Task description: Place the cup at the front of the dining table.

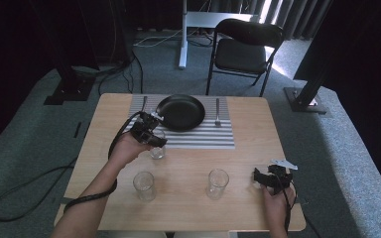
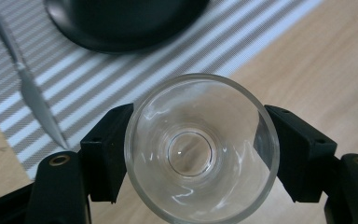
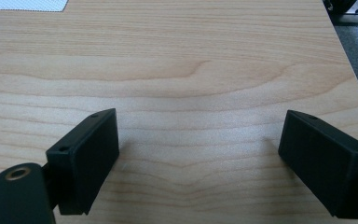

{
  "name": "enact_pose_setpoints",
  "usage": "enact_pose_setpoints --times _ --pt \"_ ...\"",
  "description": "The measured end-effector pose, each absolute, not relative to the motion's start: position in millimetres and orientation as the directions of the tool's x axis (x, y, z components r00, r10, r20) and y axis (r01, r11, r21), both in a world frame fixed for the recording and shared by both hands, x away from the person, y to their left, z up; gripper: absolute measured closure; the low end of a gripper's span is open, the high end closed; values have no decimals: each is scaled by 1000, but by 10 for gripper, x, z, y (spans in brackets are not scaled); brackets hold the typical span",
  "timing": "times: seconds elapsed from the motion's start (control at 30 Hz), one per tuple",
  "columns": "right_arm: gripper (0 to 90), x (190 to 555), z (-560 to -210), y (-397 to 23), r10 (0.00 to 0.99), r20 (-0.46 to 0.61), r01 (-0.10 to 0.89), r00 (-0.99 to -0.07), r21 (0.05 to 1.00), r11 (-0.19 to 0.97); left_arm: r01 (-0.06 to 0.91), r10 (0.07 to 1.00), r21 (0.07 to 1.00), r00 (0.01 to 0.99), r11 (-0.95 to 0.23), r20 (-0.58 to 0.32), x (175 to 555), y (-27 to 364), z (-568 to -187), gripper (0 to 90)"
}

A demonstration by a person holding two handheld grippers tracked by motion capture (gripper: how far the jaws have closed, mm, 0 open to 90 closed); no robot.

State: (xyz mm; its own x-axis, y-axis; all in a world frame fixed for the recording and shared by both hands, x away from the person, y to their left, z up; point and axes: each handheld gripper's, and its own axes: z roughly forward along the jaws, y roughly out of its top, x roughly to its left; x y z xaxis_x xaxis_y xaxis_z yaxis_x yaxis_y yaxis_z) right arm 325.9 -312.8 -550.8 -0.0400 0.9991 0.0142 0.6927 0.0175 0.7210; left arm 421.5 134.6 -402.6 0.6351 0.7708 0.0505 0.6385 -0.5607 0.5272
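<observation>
Your left gripper clasped an empty glass at the striped placemat's near edge; you needed it level, grip gentle. Your right gripper rested wide-jawed over bare table. The high view added two more glasses nearer you

My high cam looks fwd/down over the whole worktop. Left gripper cam sits close above a glass, sharing the plate; right cam skims bare wood.
</observation>
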Motion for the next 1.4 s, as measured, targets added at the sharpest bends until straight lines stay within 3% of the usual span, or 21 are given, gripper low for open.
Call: enact_pose_setpoints --times 0.77,1.13,1.4 --pt "116 3259 -5508 -3128 999 15 693 -39 721 17 727 875 552 483 -408 11 4781 1532 -4047 291" --pt "116 3259 -5508 -3128 999 14 693 -40 721 18 744 892 561 452 -363 -22 4998 1649 -4149 291" --pt "116 3259 -5508 -3128 999 14 693 -40 721 18 743 900 562 435 -364 8 5150 1657 -4215 291"
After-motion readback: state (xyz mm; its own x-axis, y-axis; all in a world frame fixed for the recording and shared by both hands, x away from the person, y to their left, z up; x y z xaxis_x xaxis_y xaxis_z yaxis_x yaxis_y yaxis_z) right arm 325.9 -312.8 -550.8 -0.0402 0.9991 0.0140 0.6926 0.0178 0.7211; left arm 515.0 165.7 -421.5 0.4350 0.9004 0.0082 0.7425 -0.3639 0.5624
